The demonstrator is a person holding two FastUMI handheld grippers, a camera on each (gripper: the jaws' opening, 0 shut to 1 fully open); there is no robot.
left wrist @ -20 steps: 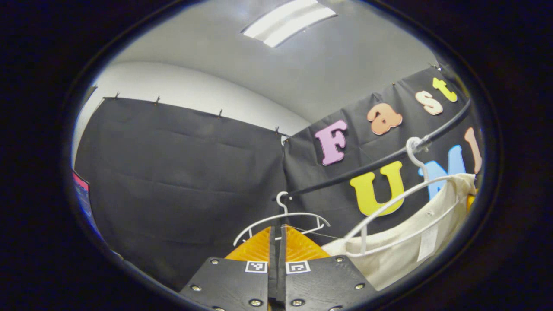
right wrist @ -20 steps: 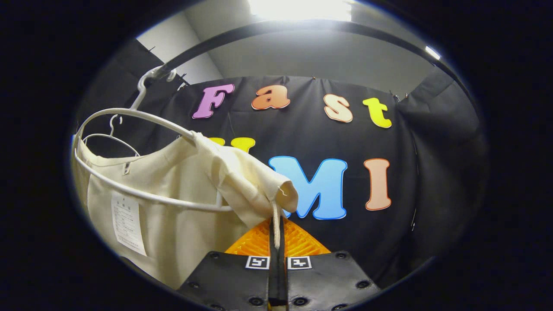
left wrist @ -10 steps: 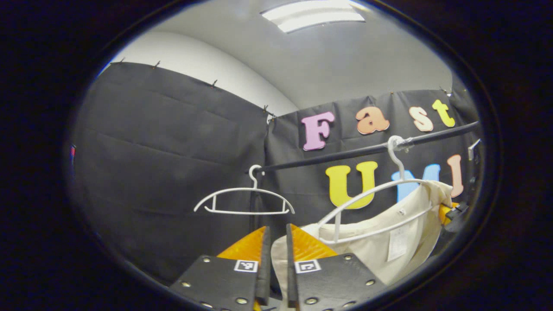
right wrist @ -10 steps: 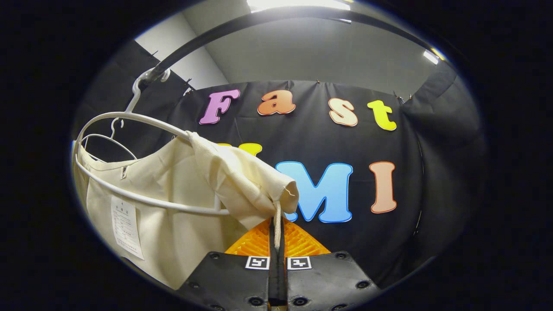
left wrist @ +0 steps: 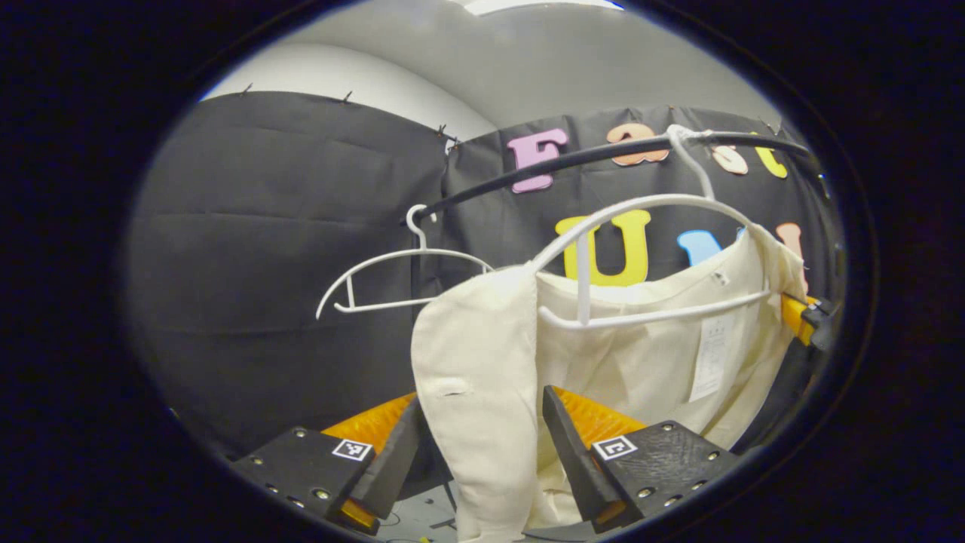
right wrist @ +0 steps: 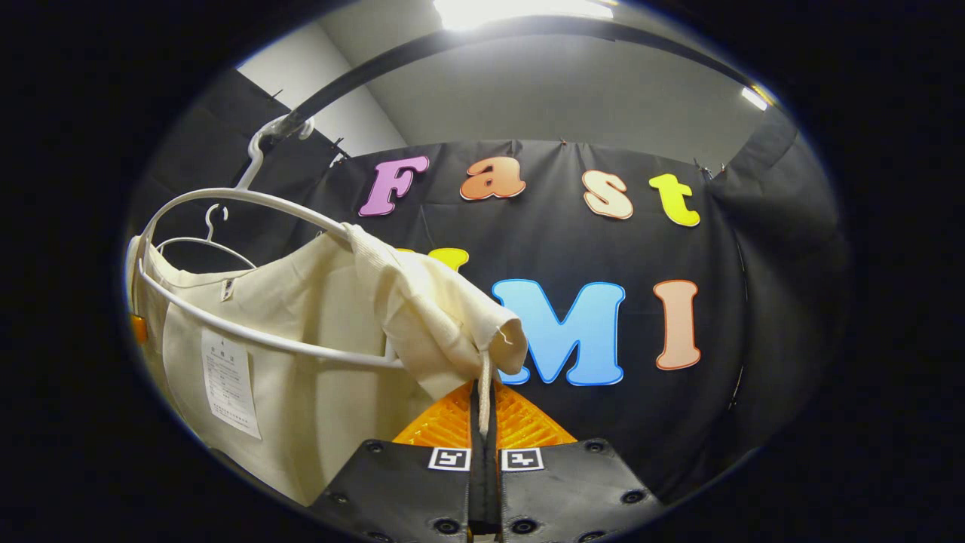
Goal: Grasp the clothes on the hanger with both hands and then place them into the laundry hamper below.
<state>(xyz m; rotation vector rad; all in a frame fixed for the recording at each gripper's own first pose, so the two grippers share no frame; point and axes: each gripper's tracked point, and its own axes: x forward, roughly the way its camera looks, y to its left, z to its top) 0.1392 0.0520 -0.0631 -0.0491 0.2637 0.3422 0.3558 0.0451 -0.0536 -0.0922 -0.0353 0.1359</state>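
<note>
A cream garment point(left wrist: 482, 354) hangs on a white hanger point(left wrist: 641, 205) hooked over a black rail point(left wrist: 573, 154). In the left gripper view my left gripper point(left wrist: 482, 398) stands open, with the garment's near shoulder hanging down between its two fingers. The right gripper's body point(left wrist: 803, 317) shows at the garment's far shoulder. In the right gripper view the same garment point(right wrist: 317, 324) drapes from the hanger point(right wrist: 249, 197). My right gripper point(right wrist: 482, 392) is shut on the folded shoulder edge, and a strip of hem runs down between its fingers. The hamper is hidden.
A second, bare white hanger point(left wrist: 392, 262) hangs farther along the rail, left of the garment; the right gripper view has it as the bare hanger point(right wrist: 207, 235) behind the garment. Black cloth walls close the booth behind and to the sides.
My left gripper went from shut to wide open and moved in on the garment, whose near shoulder now hangs between its fingers. The right gripper has held its grip, barely moving.
</note>
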